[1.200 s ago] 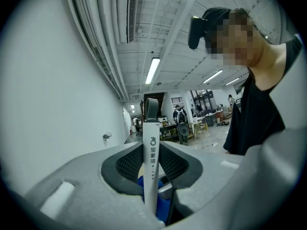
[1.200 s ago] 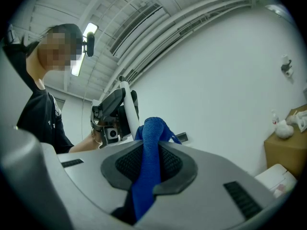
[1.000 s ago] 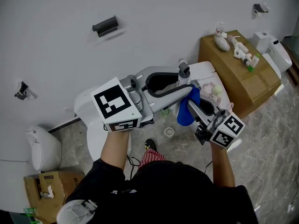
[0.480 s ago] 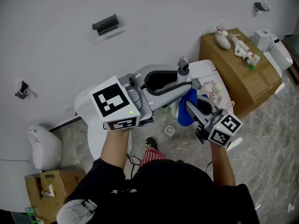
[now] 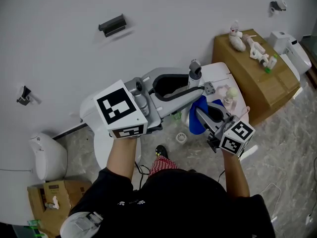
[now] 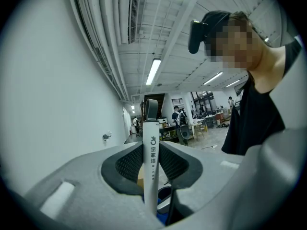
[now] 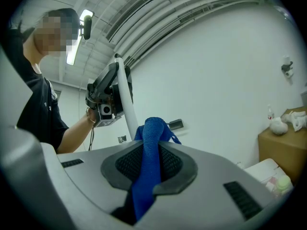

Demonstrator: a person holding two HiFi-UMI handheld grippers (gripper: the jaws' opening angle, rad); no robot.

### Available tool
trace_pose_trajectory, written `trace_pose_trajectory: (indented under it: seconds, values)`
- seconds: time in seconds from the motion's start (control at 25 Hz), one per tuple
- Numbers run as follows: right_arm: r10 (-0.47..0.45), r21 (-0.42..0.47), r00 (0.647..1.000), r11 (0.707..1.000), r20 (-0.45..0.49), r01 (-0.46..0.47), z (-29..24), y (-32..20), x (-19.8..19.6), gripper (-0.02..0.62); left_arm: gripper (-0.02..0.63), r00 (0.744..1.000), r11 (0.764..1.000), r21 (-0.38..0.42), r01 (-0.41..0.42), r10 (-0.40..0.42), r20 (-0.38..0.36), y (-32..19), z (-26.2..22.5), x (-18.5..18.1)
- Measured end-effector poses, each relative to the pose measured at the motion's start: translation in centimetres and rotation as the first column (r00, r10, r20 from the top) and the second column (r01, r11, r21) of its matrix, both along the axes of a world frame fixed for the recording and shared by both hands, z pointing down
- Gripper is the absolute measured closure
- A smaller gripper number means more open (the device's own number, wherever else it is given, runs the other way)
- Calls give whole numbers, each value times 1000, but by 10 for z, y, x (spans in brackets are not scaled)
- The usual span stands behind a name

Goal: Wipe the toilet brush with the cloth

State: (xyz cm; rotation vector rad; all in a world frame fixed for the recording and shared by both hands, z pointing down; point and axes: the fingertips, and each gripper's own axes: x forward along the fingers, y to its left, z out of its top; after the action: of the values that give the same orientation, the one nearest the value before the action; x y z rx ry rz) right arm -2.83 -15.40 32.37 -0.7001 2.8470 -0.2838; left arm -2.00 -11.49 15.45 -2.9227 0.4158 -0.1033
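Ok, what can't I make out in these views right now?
- Brush head: head view, hidden beneath the left gripper and blue cloth; left gripper view, the fingers cut the toilet brush handle off low down.
- Whether cloth touches handle: right gripper view, the bunched cloth covers that spot.
- Items on the cardboard box: head view, too small to identify.

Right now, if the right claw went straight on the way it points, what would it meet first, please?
Probably the toilet brush's white handle, just beyond the blue cloth that the right claw holds; depth is uncertain.
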Motion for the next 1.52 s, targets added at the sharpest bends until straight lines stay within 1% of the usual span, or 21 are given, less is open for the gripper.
trace_pose_trajectory:
  seconds: [0.6, 1.2, 1.36, 1.52]
  values:
    - [3, -33, 999, 999, -48, -5, 23, -4, -3, 532, 503, 1000, 1000, -9, -7, 7, -7, -1, 1, 0]
    - [15, -81, 996, 997, -84, -21, 42, -6, -4, 532, 503, 1000, 1000, -28, 5, -6, -31, -2, 1, -1]
    - [16, -95, 996, 995, -87, -25, 47, -8, -4, 532, 503, 999, 999, -34, 20, -21, -38, -3, 3, -2]
    - [18, -109, 996, 994, -88, -28, 51, -8, -4, 531, 503, 997, 997, -50, 53, -55, -46, -4, 5, -3]
